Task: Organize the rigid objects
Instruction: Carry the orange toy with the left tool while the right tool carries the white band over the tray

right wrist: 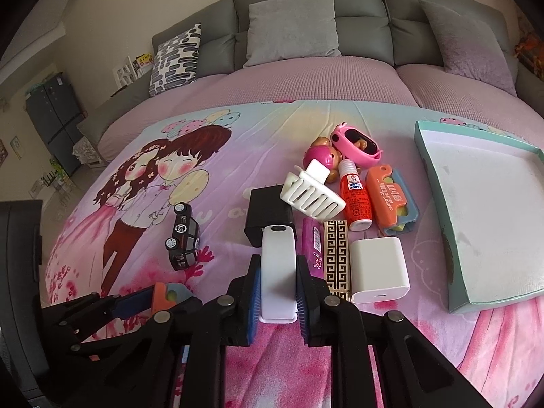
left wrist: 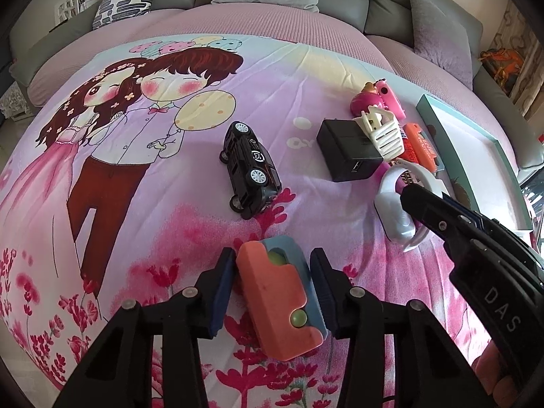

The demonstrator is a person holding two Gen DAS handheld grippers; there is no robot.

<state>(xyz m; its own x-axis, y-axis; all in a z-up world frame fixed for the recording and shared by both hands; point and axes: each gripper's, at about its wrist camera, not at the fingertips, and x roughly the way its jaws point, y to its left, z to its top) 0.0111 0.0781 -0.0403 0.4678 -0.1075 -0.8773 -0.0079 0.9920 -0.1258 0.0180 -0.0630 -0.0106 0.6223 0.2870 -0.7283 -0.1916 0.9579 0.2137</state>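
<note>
A: Biggest first?
B: Bed (right wrist: 238, 156) under a cartoon sheet, grey sofa (right wrist: 306, 17) behind. Teal box (right wrist: 438, 183) lying open at the right, apart from the pile

A: Then the pile?
B: Black adapter (right wrist: 268, 210), white hair clip (right wrist: 309, 197) leaning on its far right corner. White charger (right wrist: 379, 268) near the box, gold-patterned case (right wrist: 336, 255) touching its left side, pink tube (right wrist: 314, 248) left of that. Red bottle (right wrist: 355, 200) and orange carrot knife (right wrist: 391, 200) side by side beyond. Pink toys (right wrist: 353, 144) farthest back

A: Toy car?
B: Black car (left wrist: 250, 166) on its side, alone, left of the adapter

A: Left gripper (left wrist: 272, 292)?
B: Fingers astride a second orange knife toy (left wrist: 277, 299); right pad touching it, left pad just beside it, contact hard to tell

A: Right gripper (right wrist: 277, 292)?
B: Fingers clamped on a white curved piece (right wrist: 277, 261), pads pressing both sides, its far end over the adapter's near edge
</note>
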